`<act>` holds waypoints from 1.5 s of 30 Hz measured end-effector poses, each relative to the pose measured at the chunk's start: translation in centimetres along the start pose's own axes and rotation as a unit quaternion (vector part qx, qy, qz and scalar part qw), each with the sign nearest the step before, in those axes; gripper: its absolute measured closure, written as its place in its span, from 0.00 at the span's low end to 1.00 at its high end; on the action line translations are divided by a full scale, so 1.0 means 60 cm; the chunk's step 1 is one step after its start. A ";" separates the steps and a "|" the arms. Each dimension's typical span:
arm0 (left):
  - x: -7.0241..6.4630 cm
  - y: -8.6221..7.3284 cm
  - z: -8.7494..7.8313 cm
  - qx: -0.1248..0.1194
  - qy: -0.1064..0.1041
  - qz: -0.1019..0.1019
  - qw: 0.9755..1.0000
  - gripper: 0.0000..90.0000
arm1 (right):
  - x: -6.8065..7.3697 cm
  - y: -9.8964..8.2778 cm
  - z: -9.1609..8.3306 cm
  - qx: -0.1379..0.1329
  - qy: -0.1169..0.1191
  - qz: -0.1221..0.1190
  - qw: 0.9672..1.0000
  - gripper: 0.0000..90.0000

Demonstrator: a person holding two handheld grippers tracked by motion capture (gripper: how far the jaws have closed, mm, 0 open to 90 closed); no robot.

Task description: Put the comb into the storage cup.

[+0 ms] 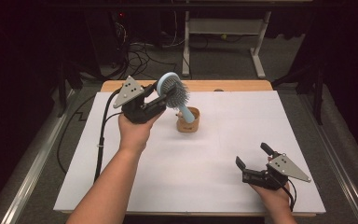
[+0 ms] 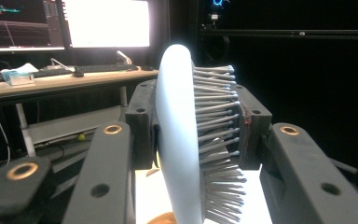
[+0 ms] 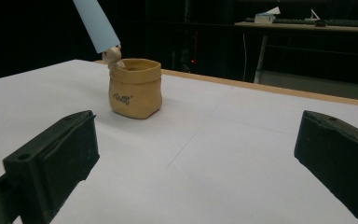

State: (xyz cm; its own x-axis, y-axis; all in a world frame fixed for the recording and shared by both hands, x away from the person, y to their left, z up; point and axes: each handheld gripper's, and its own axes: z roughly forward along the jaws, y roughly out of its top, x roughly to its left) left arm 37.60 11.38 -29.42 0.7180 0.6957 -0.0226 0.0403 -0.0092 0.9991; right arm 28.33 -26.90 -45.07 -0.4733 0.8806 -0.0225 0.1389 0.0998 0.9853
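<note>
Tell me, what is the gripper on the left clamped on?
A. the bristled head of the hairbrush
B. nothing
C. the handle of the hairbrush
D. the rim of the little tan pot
A: the left gripper pinches the head of the light blue hairbrush, one pad on its back, one on the bristles.

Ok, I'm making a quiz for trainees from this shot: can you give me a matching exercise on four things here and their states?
1. light blue bristled hairbrush
2. small tan pouch-shaped pot
3. left gripper
4. right gripper

a. jaws open, nothing between them
b. stands on the white sheet
c. lifted, handle end over the pot
d. clamped on the brush head

Pairs: 1-c, 2-b, 3-d, 4-a
</note>
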 end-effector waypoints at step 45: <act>0.039 -0.028 0.078 0.018 0.026 -0.015 0.999 0.66 | -0.003 0.001 -0.003 -0.013 -0.003 0.001 1.000 0.00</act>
State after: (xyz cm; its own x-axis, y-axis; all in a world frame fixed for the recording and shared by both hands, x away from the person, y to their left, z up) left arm 42.48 9.64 -31.29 0.6791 0.7324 -0.0496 0.0868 -0.0130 0.9961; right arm 28.27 -27.13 -44.95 -0.4679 0.8836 -0.0205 0.1180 0.0855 0.9893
